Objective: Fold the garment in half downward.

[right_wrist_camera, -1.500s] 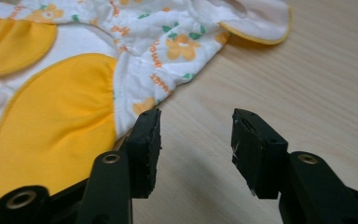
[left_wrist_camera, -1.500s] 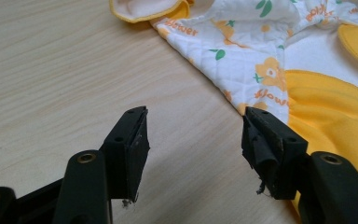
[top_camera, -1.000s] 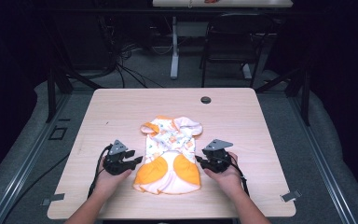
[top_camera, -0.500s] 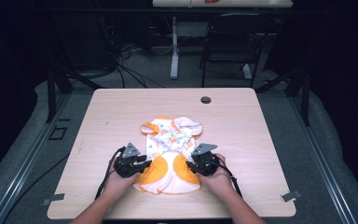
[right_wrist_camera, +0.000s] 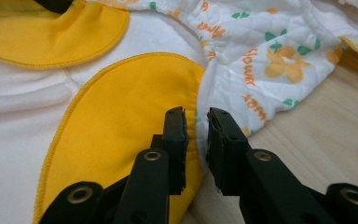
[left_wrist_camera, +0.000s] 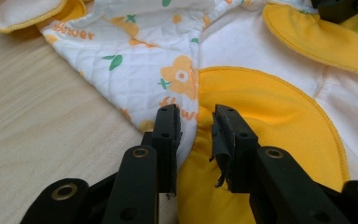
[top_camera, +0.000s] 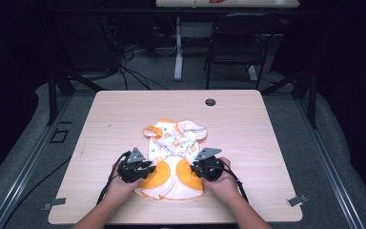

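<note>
High view: wooden table point(top_camera: 267, 143), baby garment point(top_camera: 174, 160) lying flat near the person's edge, orange patches toward them. Left gripper point(left_wrist_camera: 196, 123) & right gripper point(right_wrist_camera: 196, 122) sit at its two sides, each w/ jaws a narrow gap apart straddling the seam, nothing clamped yet. Looks like the grasp step, prob. for a fold; next: close both on the fabric edge, lift evenly.

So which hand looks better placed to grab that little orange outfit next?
Hard to pick. The left gripper and right gripper both have jaws slightly open over a side edge of the garment. Probably both together.
</note>
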`<state>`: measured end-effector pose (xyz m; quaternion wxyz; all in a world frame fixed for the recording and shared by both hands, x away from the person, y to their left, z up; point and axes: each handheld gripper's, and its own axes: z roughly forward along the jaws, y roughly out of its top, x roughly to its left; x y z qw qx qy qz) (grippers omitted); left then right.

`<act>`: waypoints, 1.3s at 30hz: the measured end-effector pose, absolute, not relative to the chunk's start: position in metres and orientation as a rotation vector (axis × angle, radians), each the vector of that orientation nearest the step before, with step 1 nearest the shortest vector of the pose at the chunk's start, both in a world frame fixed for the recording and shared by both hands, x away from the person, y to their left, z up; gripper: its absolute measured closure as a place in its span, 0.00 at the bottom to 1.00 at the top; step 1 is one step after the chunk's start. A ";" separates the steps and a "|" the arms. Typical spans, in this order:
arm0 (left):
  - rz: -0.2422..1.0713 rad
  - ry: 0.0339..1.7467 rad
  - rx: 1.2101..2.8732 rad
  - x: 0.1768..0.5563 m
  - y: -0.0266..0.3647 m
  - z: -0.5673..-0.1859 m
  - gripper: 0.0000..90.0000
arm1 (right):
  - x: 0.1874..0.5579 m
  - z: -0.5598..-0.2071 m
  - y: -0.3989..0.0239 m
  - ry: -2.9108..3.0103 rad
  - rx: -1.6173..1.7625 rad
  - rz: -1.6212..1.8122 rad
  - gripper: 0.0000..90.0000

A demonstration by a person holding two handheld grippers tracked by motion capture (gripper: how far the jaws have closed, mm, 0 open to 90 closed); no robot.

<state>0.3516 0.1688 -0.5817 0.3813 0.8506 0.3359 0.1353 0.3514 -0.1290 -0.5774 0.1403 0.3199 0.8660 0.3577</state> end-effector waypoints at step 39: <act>0.226 0.776 2.192 0.312 0.176 -0.570 0.70 | 0.321 -0.558 -0.125 2.688 0.811 0.989 0.82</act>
